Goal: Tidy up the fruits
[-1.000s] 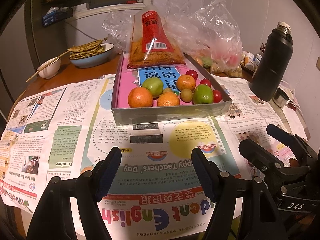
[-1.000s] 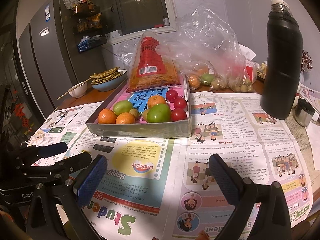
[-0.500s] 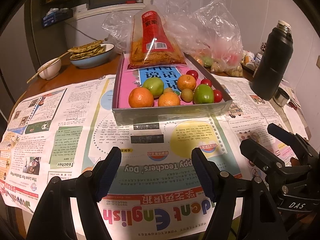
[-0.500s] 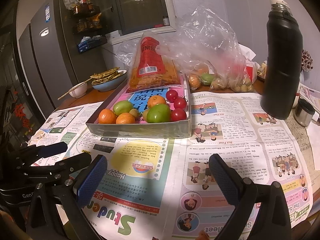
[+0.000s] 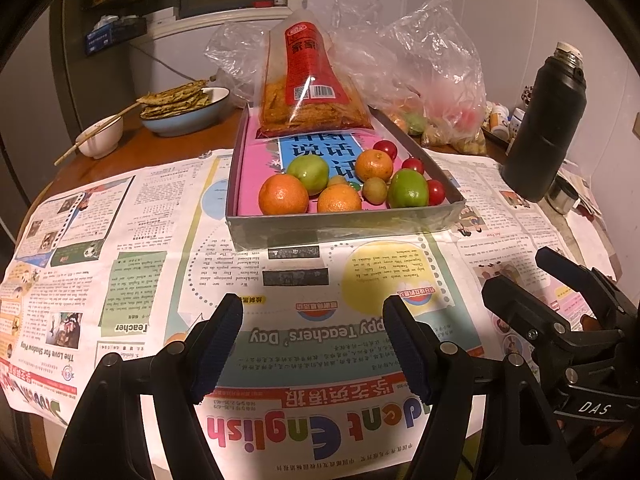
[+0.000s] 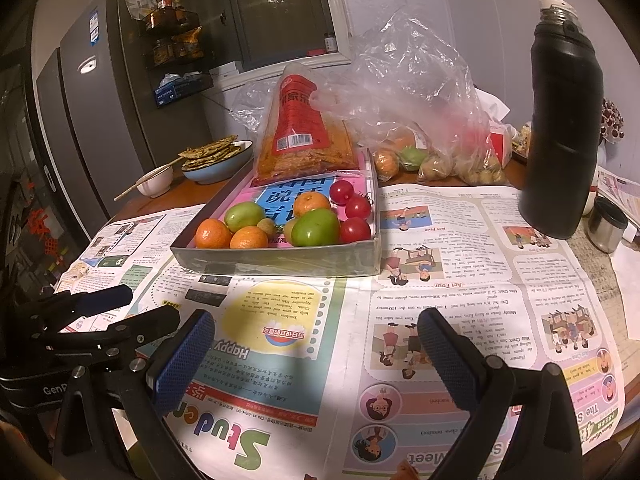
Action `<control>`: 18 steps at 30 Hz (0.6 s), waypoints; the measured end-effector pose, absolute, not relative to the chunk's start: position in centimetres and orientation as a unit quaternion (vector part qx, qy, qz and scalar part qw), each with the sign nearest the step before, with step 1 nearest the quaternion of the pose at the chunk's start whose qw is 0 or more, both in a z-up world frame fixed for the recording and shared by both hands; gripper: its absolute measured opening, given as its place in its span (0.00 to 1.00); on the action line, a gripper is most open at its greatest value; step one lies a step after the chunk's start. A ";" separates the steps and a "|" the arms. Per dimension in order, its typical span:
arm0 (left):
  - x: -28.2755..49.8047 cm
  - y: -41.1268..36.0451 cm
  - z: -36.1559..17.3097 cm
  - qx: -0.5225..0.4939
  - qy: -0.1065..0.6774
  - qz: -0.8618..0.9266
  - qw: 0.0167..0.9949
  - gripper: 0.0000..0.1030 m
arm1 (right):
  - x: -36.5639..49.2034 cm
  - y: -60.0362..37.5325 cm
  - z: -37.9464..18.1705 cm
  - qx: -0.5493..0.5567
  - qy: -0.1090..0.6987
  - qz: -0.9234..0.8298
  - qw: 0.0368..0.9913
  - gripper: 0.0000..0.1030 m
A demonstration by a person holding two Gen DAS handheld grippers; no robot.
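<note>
Holding both the left gripper (image 5: 313, 344) and the right gripper (image 6: 316, 354) wide and empty over the newspaper (image 5: 160, 264), we see the fruits (image 5: 340, 188) straight ahead in the tray (image 5: 344, 226), well apart, slightly nearer the left.

In front of you the newspaper (image 5: 160, 264) covers the table (image 5: 120, 148). On it, in the middle, stands the tray (image 5: 344, 228). The fruits (image 5: 340, 190) lie together in its near part, and the snack bag (image 5: 310, 88) leans in its far part. Behind the tray, to the right, you see the plastic bags (image 6: 420, 120). The flask (image 6: 564, 120) stands at the far right. The bowl (image 5: 188, 114) and the small bowl (image 5: 102, 138) are at the far left.
</note>
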State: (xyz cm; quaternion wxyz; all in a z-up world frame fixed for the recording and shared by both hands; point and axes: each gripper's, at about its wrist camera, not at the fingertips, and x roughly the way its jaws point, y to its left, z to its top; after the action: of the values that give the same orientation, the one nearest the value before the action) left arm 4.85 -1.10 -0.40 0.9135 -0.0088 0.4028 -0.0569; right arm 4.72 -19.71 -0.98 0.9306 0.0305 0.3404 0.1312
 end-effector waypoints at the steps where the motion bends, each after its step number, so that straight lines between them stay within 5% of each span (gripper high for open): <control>1: 4.8 -1.1 -0.4 -0.009 0.402 -0.057 0.914 0.72 | 4.7 -19.7 -1.0 0.030 0.341 0.131 0.931 0.99; 18: 5.1 0.5 0.4 -0.010 0.386 -0.023 0.922 0.72 | 5.1 -20.1 -1.1 0.034 0.346 0.122 0.930 0.99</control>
State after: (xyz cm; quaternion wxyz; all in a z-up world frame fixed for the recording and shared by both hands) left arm 5.10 0.50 0.43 0.9222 -0.0101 0.3860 -0.0230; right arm 5.05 -20.13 -1.12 0.9296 0.0341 0.3461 0.1220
